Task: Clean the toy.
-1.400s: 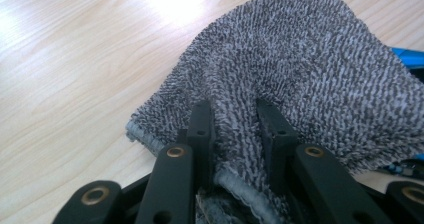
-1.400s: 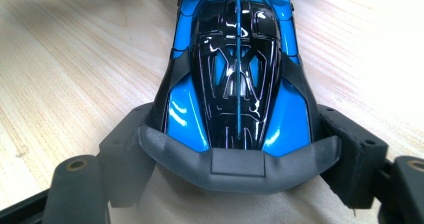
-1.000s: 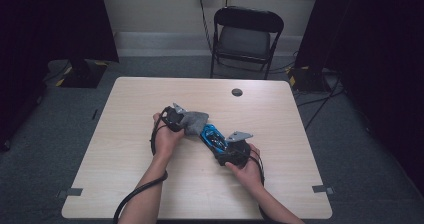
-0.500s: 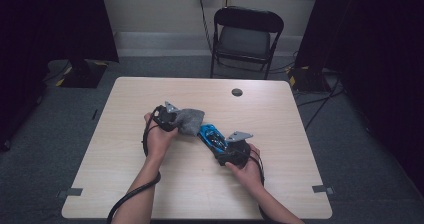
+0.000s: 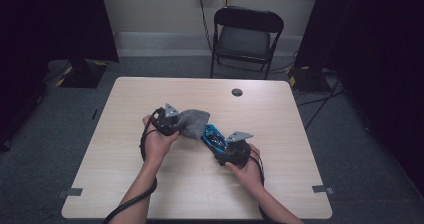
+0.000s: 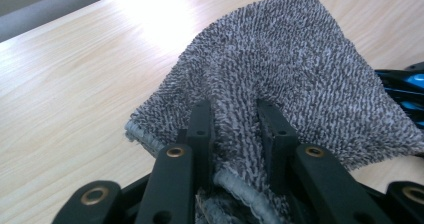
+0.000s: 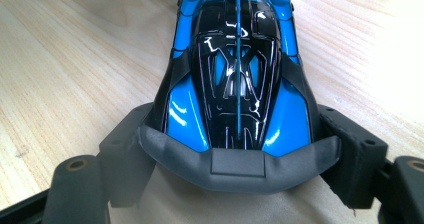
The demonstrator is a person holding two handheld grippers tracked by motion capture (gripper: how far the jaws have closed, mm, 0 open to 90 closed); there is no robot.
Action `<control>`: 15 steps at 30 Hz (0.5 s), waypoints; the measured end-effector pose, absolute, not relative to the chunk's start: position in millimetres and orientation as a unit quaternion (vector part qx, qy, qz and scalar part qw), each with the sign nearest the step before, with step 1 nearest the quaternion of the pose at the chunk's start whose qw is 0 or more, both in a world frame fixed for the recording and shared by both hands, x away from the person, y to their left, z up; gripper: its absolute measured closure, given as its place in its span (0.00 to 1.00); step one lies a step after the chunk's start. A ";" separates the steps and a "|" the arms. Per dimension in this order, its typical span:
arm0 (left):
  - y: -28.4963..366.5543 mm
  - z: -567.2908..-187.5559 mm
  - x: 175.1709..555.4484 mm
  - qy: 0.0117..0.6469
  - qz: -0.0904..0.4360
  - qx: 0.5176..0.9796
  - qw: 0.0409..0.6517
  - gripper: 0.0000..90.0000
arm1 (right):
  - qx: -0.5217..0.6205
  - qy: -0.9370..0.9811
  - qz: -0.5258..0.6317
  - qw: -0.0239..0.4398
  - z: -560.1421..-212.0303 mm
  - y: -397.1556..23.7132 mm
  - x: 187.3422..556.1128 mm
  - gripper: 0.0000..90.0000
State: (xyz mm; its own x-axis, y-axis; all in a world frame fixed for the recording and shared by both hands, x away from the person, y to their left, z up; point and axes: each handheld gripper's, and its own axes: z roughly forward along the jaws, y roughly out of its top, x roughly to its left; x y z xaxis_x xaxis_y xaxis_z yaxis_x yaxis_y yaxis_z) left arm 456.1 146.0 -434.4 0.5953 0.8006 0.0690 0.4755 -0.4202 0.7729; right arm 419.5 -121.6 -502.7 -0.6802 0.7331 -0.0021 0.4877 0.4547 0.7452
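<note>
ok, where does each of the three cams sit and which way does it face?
High view: above the person's side, looking forward and down at the table; both forearms, left gripper, right gripper.
Left gripper view: along its own jaws, clamped on the grey cloth.
Right gripper view: along its own jaws, either side of the blue toy car.
Shared: cloth, car and tabletop show in the high view too.

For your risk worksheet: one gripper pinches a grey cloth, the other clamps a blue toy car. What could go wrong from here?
1. The left gripper pinches only a bunched fold of the grey cloth; a rub or tug might pull it free.
2. The right gripper clamps the blue toy car at its rear end; pressing on the far end could twist it loose.
3. The cloth hangs over the car's far end and might snag there.
</note>
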 end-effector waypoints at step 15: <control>112.1 -434.9 438.6 0.346 0.197 0.835 0.378 0.80 | 0.364 0.837 0.374 0.164 -502.7 -121.7 419.5 0.27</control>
